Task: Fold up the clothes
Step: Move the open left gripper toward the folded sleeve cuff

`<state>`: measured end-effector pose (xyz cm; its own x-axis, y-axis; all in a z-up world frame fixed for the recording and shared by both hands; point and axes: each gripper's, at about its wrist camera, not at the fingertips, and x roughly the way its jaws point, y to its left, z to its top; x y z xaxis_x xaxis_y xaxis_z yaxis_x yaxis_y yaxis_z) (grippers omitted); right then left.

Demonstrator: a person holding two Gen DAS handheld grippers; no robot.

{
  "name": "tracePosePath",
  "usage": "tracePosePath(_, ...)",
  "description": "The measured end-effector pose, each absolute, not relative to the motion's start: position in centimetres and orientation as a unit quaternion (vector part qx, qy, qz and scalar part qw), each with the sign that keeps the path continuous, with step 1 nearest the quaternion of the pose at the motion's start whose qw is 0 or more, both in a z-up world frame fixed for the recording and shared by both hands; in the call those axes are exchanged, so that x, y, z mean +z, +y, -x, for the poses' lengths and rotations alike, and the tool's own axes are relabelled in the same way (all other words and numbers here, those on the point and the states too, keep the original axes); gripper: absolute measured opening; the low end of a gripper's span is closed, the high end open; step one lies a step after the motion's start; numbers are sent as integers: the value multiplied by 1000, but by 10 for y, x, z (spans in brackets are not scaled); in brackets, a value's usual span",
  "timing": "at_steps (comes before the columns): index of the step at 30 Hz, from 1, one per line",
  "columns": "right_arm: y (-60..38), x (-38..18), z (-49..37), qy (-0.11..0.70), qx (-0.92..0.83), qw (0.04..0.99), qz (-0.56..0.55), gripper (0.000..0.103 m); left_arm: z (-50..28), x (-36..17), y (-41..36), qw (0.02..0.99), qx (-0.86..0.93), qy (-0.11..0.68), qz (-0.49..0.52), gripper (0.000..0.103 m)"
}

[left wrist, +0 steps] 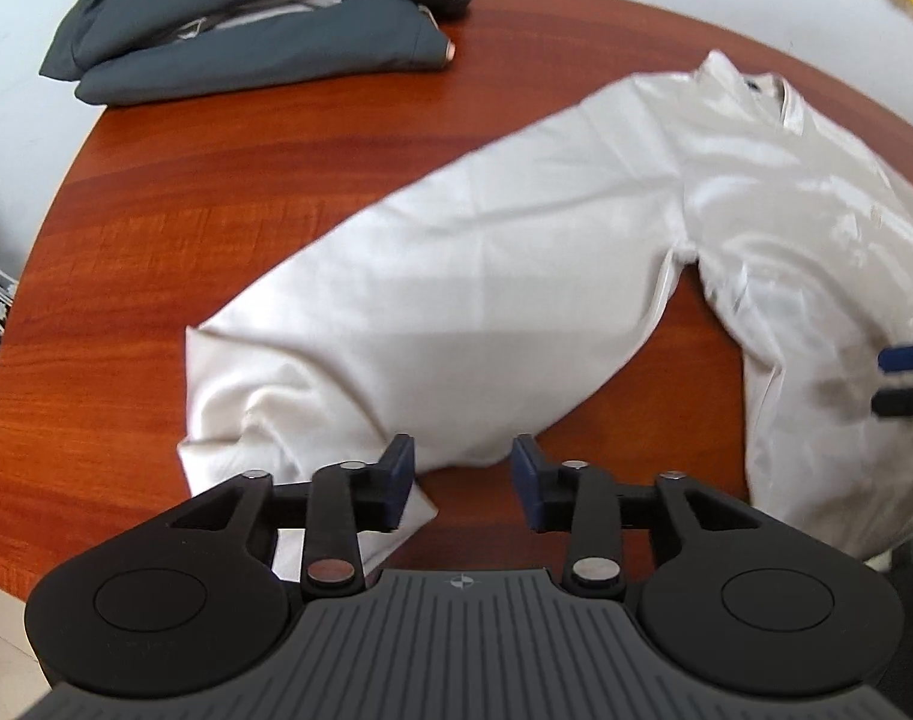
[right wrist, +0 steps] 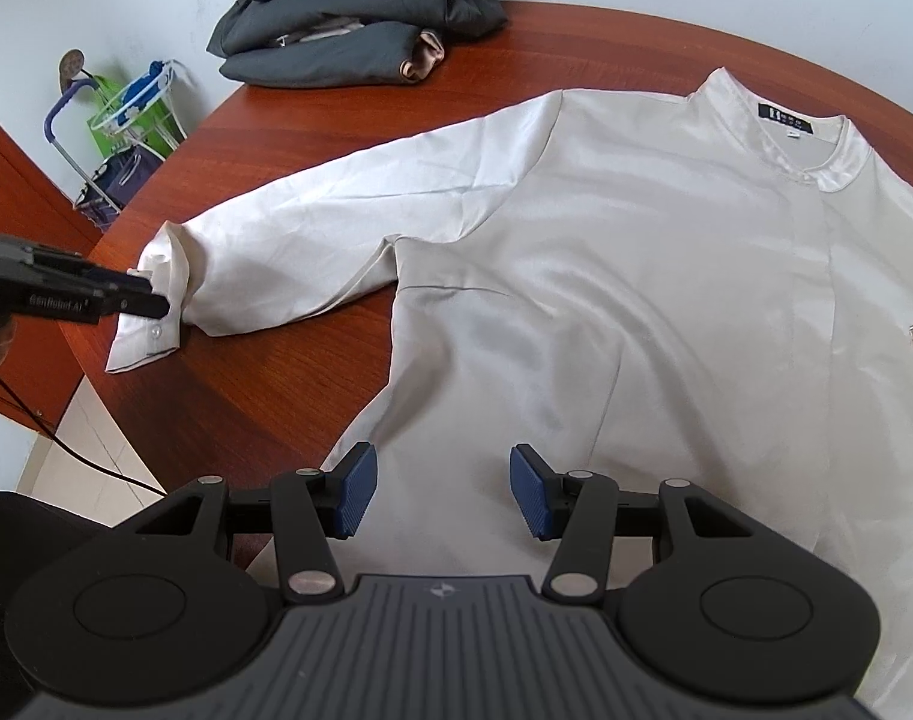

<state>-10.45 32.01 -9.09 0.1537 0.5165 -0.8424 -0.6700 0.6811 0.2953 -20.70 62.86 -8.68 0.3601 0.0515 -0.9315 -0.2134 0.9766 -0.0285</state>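
The left tool (left wrist: 462,474) stands with jaws apart over the sleeve cuff (right wrist: 147,336), gripping nothing; the right tool (right wrist: 441,492), also apart, hovers over the hem of the cream shirt (right wrist: 636,276). The shirt lies spread unfolded on the bench (left wrist: 156,228), while beyond its sleeve a grey stack (left wrist: 258,18) already sits folded.

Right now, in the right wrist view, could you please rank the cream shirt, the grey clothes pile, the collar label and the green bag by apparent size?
1. cream shirt, by far the largest.
2. grey clothes pile.
3. green bag, partly hidden behind a rack.
4. collar label, though it sits nearer the camera than the bag, so the order of these last two is unsure.
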Motion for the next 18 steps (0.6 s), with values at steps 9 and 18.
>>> tracePosePath(9, 326, -92, 106, 520, 392, 755, 78, 56, 215, -114, 635, 804, 83, 584, 71, 42)
tracePosePath(18, 327, -88, 106, 518, 392, 756, 77, 56, 217, -125, 637, 805, 80, 586, 52, 21)
